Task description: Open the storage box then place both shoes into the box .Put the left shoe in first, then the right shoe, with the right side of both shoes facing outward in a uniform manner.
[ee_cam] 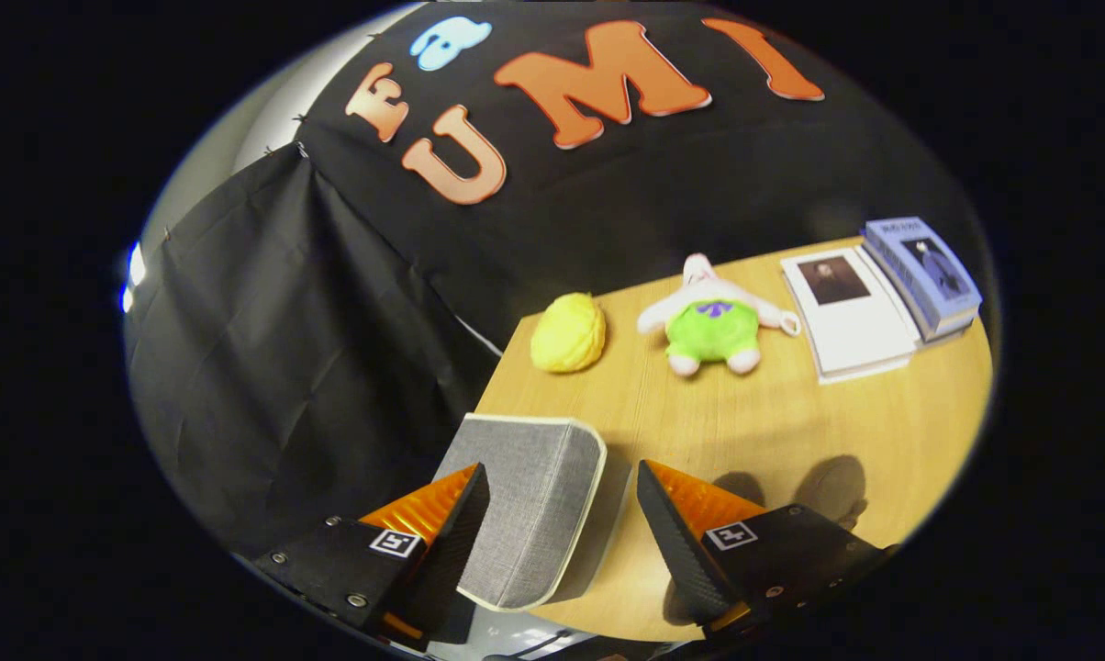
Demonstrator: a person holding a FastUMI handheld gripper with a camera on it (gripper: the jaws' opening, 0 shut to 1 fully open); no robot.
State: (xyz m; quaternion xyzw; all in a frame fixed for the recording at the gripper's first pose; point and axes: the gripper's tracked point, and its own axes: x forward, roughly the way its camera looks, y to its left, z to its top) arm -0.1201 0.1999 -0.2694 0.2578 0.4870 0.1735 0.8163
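- The storage box (pixel 532 509), grey fabric with pale piping along its edges, sits on the near left part of the wooden counter (pixel 791 431), close to that counter's left edge. Its lid looks closed, and the box appears tilted in this fisheye view.
- The tongs (pixel 562 514) are spread wide and grip nothing. The box lies between the two fingers, nearer the left one; the left fingertip overlaps the box's near left side, though whether it touches the fabric cannot be told. The right finger stands clear of the box, with bare counter between them.
- Each finger carries a small square marker on its base.
- Beyond the box, toward the back of the counter, lies a yellow plush ball (pixel 567 332), and just to its right a plush toy (pixel 710 319) with a white body, green shorts and a purple bow lies on its back.
- Farther right, a white book (pixel 848 314) with a dark portrait on its cover lies flat, and a blue book (pixel 924 271) rests just beside it, overlapping its far edge.
- These soft toys and books are well apart from the box and the fingers; nothing lies on the counter directly between the fingers apart from the box.
- Soft shadows fall on the counter just beyond the right finger.
- Black cloth (pixel 268 349) hangs behind and to the left of the counter as the booth's wall.
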